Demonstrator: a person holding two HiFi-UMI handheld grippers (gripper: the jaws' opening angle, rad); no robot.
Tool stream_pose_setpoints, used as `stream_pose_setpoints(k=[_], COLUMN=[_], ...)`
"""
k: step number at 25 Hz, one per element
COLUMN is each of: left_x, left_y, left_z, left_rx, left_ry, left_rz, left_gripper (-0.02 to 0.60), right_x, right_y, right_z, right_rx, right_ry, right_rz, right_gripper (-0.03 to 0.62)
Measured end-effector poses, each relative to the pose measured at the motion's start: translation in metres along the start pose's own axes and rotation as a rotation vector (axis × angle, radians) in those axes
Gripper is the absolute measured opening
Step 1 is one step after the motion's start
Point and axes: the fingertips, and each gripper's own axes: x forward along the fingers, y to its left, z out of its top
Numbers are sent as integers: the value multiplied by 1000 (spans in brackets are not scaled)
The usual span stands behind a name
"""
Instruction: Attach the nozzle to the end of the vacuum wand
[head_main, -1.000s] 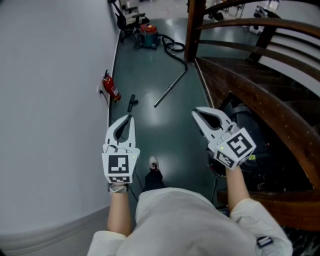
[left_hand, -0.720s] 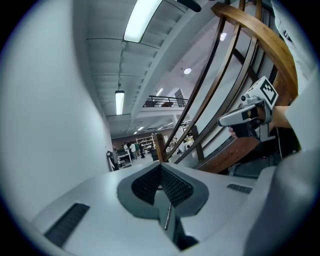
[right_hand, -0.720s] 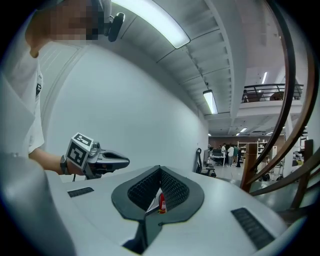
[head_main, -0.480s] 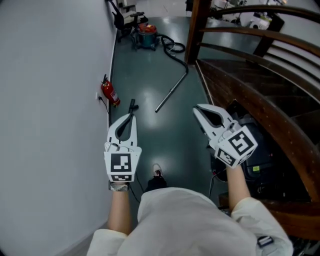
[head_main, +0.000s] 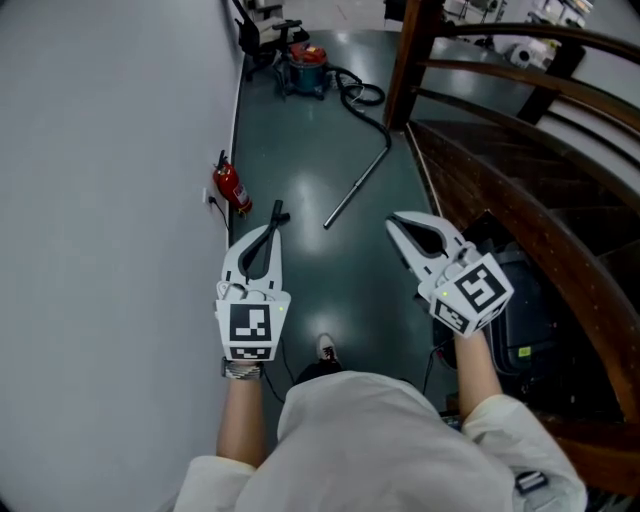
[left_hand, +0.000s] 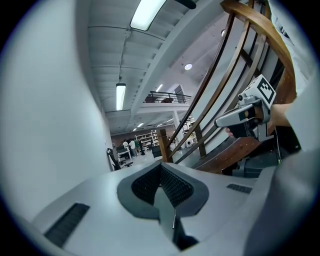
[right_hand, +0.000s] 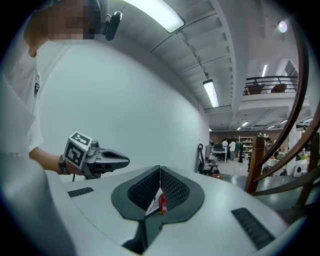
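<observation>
The metal vacuum wand (head_main: 357, 188) lies slantwise on the dark green floor ahead, its far end joined to a black hose (head_main: 365, 95). The hose runs to a red-topped vacuum cleaner (head_main: 307, 68). A small black nozzle (head_main: 277, 211) lies on the floor near the wall, partly hidden behind my left gripper's tip. My left gripper (head_main: 270, 228) (left_hand: 161, 167) is held out level and shut, with nothing in it. My right gripper (head_main: 393, 222) (right_hand: 160, 170) is also shut and empty, off to the right of the wand's near end. Each gripper shows in the other's view.
A white wall (head_main: 110, 200) runs along the left, with a red fire extinguisher (head_main: 232, 186) at its foot. A curved wooden stair railing (head_main: 520, 200) and black equipment (head_main: 520, 310) close off the right. My shoe (head_main: 326, 348) shows below. People stand far down the hall (right_hand: 231, 147).
The view has advanced along the corridor: wand, nozzle and extinguisher sit nearer and lower in the head view. Both grippers stay shut and held out in front.
</observation>
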Motion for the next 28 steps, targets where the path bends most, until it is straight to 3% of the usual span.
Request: stream_pose_setpoints(k=[10,28], left_x=[22,85], left_y=[38,53], left_z=[-20,-39], left_rx=[-2,-29], left_ry=[24,55], left_rz=[6,-59], left_gripper=[0,0], right_x=[43,85], right_y=[-10,-55], right_z=[1,-16], right_rx=[-16,-7], right_ry=[13,59], right_rz=[9,-34], right_gripper=[28,28])
